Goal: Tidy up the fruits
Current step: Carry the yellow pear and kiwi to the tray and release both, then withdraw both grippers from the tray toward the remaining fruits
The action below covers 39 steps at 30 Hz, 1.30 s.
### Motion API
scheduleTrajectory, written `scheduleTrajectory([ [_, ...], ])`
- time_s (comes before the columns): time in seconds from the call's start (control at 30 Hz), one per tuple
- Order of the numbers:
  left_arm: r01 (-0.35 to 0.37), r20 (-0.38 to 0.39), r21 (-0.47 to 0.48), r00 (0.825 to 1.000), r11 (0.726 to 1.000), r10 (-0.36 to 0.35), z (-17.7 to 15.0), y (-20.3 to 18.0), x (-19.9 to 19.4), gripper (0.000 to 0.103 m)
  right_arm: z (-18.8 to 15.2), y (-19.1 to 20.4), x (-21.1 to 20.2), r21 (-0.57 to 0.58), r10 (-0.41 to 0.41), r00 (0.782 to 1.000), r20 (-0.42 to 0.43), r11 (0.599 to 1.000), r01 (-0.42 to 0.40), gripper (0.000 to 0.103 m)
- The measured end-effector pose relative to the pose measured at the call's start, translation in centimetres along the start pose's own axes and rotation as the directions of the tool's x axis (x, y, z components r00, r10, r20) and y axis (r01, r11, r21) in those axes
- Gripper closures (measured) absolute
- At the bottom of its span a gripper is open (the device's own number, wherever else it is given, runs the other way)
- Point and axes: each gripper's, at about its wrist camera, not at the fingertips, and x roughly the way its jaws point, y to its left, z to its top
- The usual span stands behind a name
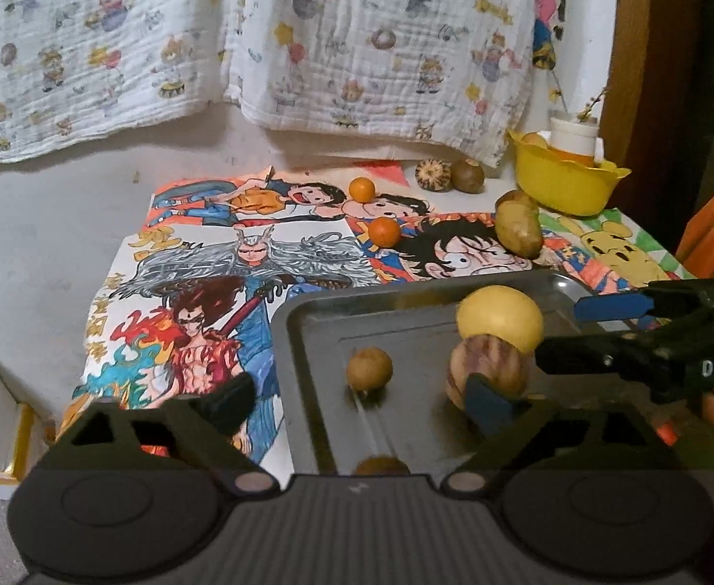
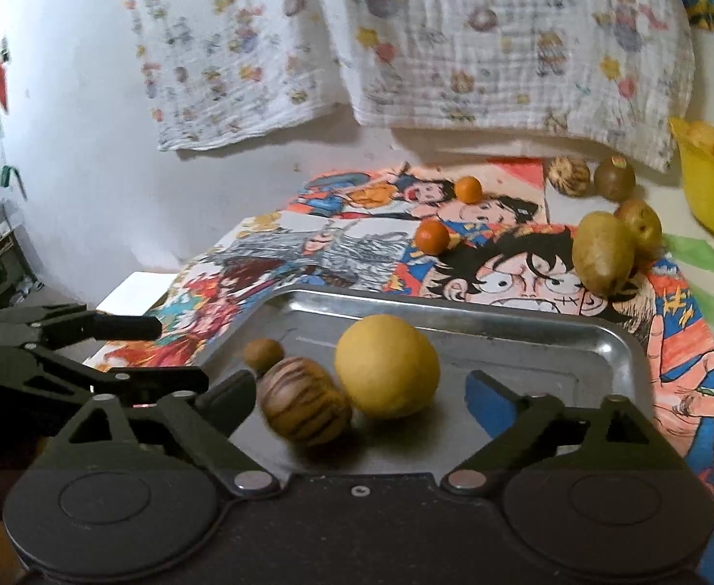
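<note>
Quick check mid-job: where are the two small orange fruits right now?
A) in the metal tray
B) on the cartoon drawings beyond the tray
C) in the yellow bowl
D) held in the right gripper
B: both orange fruits sit on the cartoon drawings, beyond the metal tray.

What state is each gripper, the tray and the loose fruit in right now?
Left gripper: open, empty.
Right gripper: open, empty.
Metal tray: holds yellow fruit and striped fruit.
Two small oranges: on drawings, outside tray.
</note>
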Motion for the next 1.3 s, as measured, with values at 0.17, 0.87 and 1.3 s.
scheduleTrajectory([
  [0.17,0.003,0.006,0.038,1.000,0.999,-0.004,-1.7,-1.1,-1.6,0.001,-1.6,1.9,-1.9,-0.087,-0.008,1.000,0.016,0.996,0.009,0.001],
  [0.87,-0.070,-0.075,0.013,0.995,0.997,0.071,-6.2,-1.1,-5.2,0.001,-7.0,1.2,-7.4,-0.096,-0.178,0.984,-0.001,0.979,0.177,0.001],
  [1.3,-0.134,-0.069,0.015,0.988,0.991,0.135,-4.1,0.7,-5.0,0.000,-5.4,0.0,-6.5,-0.055,-0.200,0.977,0.067,0.977,0.204,0.001],
])
